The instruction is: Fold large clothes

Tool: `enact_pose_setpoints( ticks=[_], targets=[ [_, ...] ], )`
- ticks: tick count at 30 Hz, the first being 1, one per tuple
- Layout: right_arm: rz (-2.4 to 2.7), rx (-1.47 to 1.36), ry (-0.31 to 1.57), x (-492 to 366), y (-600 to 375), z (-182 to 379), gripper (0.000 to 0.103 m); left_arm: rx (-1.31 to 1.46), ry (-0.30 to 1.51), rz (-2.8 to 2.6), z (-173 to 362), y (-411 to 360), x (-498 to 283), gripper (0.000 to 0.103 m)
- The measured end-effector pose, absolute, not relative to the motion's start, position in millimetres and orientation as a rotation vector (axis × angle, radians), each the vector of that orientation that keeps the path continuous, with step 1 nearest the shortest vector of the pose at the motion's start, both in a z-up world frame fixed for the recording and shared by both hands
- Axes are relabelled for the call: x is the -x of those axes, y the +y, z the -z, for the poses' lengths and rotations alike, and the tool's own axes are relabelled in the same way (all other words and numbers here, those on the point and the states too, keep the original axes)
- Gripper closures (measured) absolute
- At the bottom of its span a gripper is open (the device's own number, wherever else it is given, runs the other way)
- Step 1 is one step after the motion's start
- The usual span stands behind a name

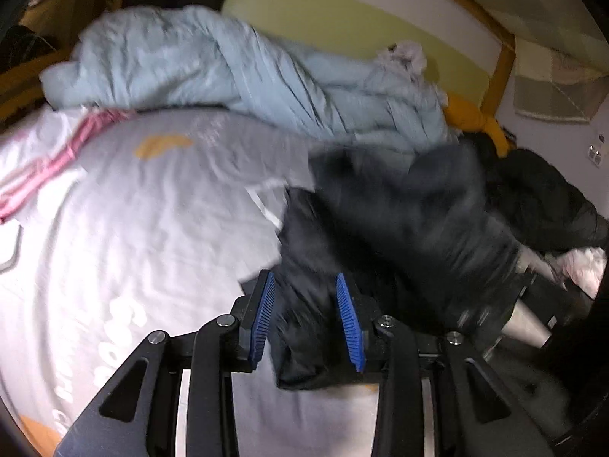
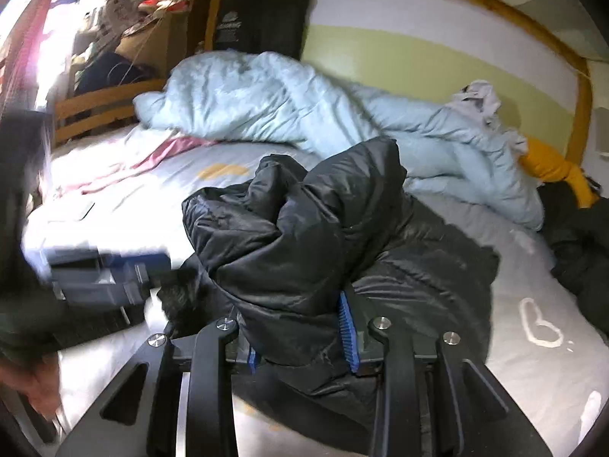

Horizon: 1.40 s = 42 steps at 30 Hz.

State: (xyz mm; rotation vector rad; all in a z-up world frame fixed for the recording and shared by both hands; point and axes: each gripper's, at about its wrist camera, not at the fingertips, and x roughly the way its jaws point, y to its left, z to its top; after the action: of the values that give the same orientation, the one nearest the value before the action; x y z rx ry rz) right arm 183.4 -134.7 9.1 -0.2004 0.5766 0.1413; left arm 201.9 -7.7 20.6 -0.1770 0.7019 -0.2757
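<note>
The black jacket (image 2: pixel 304 236) lies bunched on the bed (image 2: pixel 533 304), near the pale blue duvet (image 2: pixel 266 103) heaped along the far side. The right claw (image 2: pixel 300 333) is clenched on a thick fold of the jacket; fabric fills the gap between its blue pads (image 2: pixel 348 327). The left claw (image 1: pixel 304 312) has jacket cloth between its pads (image 1: pixel 348 320); whether they press on it cannot be told, as the view is blurred.

A bedroom in a home — a wooden-framed bed (image 2: pixel 582 87) with a grey printed sheet (image 2: pixel 533 285), a rumpled pale-blue duvet (image 2: pixel 266 103) at its far edge, and what looks like cluttered storage (image 2: pixel 125 38) beyond the far left corner.
</note>
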Motion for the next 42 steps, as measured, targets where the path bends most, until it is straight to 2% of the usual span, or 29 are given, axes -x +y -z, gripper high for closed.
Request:
enact_pose_setpoints(
  ticks=[3,4,5,10,16,19,22,24,26,30,42],
  targets=[
    [-0.193,0.196,0.589,-184.0,-126.2,-0.2,0.042,0.166,0.663,0.232,-29.7,3.0,-199.2,0.07],
    [-0.224,0.162,0.583,-182.2,-126.8,0.4,0.03,0.174,0.661,0.228,-30.4,6.4,-199.9,0.07],
    [-0.247,0.135,0.58,-182.1,-126.9,0.9,0.022,0.189,0.665,0.23,-29.6,10.7,-202.0,0.07],
    [-0.314,-0.016,0.584,-171.0,-147.0,-4.1,0.021,0.256,0.627,0.287,-34.1,18.6,-200.3,0.072],
    [-0.25,-0.081,0.522,-135.8,-193.9,-29.5,0.018,0.191,0.504,0.382,-52.0,-1.3,-181.1,0.072],
    [-0.03,-0.025,0.531,-136.0,-221.1,-38.6,0.018,0.16,0.462,0.441,-64.7,-20.7,-180.6,0.065],
    [0.158,-0.047,0.624,-156.7,-260.0,-31.0,0.018,0.154,0.508,0.542,-85.3,-49.2,-194.0,0.051],
    [0.162,-0.089,0.658,-166.7,-279.8,-23.4,0.018,0.081,0.548,0.507,-92.9,-71.5,-200.2,0.035],
    [0.159,-0.122,0.692,-172.8,-293.2,-16.0,0.018,0.013,0.584,0.44,-90.4,-89.5,-210.7,0.024],
    [0.114,-0.145,0.686,-172.7,-302.1,-10.0,0.018,0.007,0.666,0.305,-66.3,-89.9,-233.7,0.022],
    [0.041,-0.089,0.683,-179.0,-299.4,-6.7,0.018,0.118,0.8,0.13,15.5,-14.8,-250.3,0.015]
  ],
)
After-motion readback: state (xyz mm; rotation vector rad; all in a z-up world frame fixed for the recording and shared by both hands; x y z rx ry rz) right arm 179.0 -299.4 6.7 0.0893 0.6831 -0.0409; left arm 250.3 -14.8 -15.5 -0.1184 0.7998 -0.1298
